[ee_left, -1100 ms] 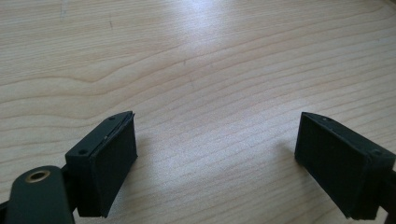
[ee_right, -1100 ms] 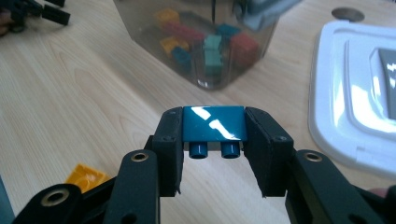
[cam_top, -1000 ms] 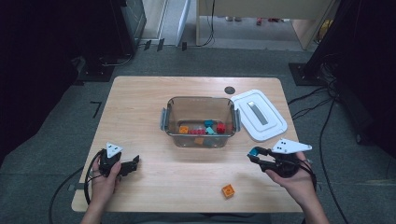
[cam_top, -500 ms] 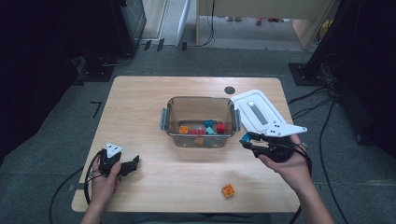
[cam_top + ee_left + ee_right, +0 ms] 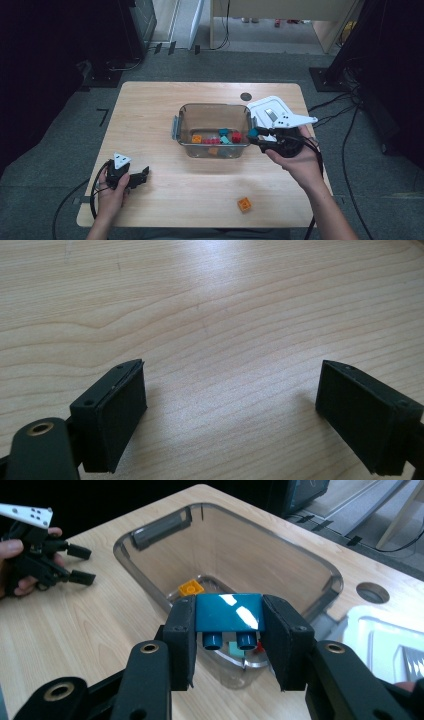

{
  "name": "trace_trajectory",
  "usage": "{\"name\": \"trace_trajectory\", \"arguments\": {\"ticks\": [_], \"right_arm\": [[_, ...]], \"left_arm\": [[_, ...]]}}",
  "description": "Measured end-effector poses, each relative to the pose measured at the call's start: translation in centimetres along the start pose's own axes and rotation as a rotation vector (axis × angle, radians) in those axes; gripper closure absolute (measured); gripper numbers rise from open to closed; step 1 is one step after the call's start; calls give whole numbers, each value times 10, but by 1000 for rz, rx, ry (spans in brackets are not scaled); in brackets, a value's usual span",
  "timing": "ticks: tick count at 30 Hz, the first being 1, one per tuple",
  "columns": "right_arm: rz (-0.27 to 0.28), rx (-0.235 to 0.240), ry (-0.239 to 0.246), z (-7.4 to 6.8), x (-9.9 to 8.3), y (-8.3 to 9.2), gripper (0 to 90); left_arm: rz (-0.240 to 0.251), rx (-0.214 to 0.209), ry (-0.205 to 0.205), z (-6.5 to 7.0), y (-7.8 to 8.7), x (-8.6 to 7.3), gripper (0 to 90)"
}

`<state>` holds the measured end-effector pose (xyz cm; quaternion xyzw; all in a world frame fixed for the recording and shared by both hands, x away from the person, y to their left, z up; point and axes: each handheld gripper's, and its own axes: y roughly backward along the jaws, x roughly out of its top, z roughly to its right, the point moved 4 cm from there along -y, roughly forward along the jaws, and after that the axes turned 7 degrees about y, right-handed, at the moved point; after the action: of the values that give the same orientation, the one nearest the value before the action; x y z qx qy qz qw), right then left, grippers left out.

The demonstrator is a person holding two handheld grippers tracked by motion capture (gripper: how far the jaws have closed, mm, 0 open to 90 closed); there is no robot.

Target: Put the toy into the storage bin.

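My left gripper (image 5: 142,176) rests on the wooden table (image 5: 150,115) near its front left corner with jaws wide apart around nothing, while my right gripper (image 5: 230,630) hangs at the right rim of the clear plastic container (image 5: 186,116), clamped on a teal building brick (image 5: 229,611).

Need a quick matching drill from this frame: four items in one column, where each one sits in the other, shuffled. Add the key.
Items
1. teal plastic building block
2. orange plastic building block
3. white plastic lid
4. left claw

Places
A. loose on the wooden table, near its front edge
B. flat on the table beside the clear plastic container
C. clamped in the right claw at the container's rim
D. open, low over bare wood at the table's front left

Pairs: 1-C, 2-A, 3-B, 4-D
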<state>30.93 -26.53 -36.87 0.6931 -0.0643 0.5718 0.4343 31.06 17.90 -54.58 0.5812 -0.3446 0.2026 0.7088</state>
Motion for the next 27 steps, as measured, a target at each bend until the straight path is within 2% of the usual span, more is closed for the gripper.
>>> {"name": "trace_trajectory", "arguments": {"ticks": [8, 16, 20, 27], "right_arm": [[7, 17, 1, -2, 17, -20, 599], [-10, 32, -2, -2, 29, -45, 599], [-25, 36, -13, 0, 31, -60, 599], [-53, 38, -67, 5, 30, -87, 599]], "left_arm": [[1, 0, 1, 0, 0, 0, 128], [2, 0, 0, 0, 0, 0, 128], [3, 0, 0, 0, 0, 0, 128], [3, 0, -1, 0, 0, 0, 128]]}}
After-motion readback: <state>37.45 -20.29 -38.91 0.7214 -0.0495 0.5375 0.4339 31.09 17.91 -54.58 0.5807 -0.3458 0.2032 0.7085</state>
